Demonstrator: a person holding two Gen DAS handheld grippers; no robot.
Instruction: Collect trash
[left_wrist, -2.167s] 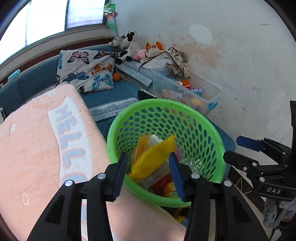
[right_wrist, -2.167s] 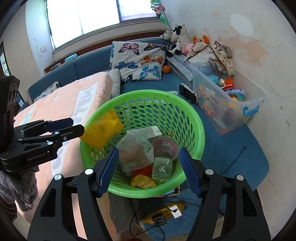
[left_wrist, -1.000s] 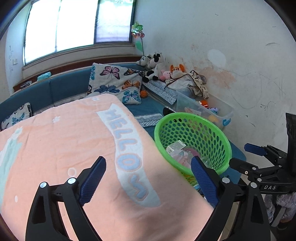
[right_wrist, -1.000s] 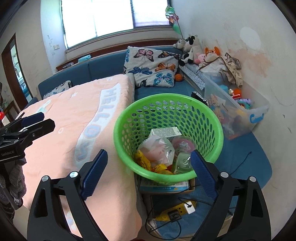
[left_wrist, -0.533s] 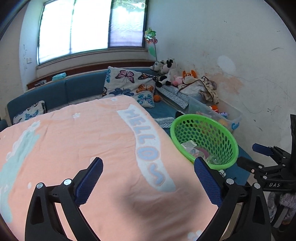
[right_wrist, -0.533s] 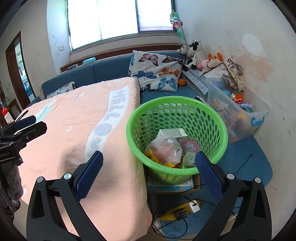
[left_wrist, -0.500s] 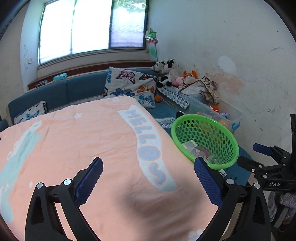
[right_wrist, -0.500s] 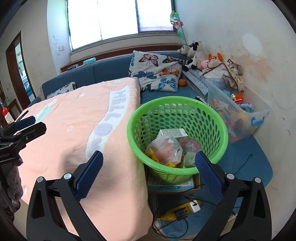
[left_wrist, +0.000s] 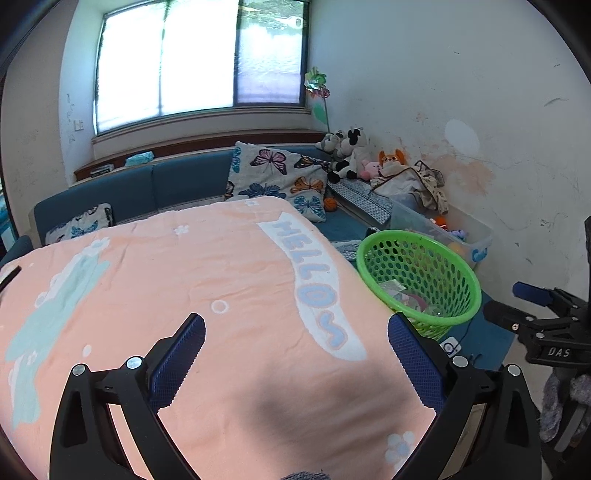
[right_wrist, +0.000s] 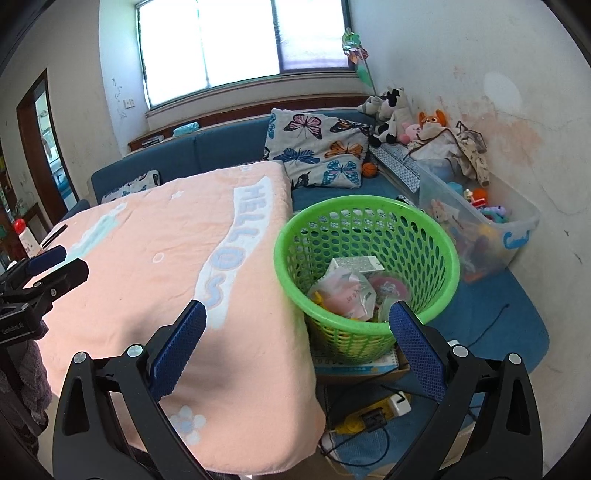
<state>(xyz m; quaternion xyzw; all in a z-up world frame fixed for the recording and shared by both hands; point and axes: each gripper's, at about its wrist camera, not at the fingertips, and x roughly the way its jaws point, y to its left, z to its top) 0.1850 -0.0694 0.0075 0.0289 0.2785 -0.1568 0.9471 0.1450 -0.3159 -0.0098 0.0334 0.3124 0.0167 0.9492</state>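
Observation:
A green mesh basket (right_wrist: 432, 236) stands beside the bed and holds several pieces of trash (right_wrist: 347, 291): wrappers, a white box, a yellow piece. It also shows in the left wrist view (left_wrist: 461, 273). My left gripper (left_wrist: 295, 360) is open and empty above the pink blanket (left_wrist: 184, 288), well back from the basket. My right gripper (right_wrist: 297, 350) is open and empty, above the blanket's corner and the basket's near rim. Each gripper shows at the edge of the other's view.
The pink "HELLO" blanket (right_wrist: 147, 258) covers the bed. A clear tub of toys (right_wrist: 480, 221) stands by the wall on the right. A butterfly pillow (right_wrist: 317, 155) and plush toys (right_wrist: 391, 110) lie at the back. A power strip and cables (right_wrist: 373, 413) lie on the floor under the basket.
The yellow wrapper left my left gripper and lies in the basket. Both grippers opened wide and pulled back and up from the basket; the last half second shows little motion.

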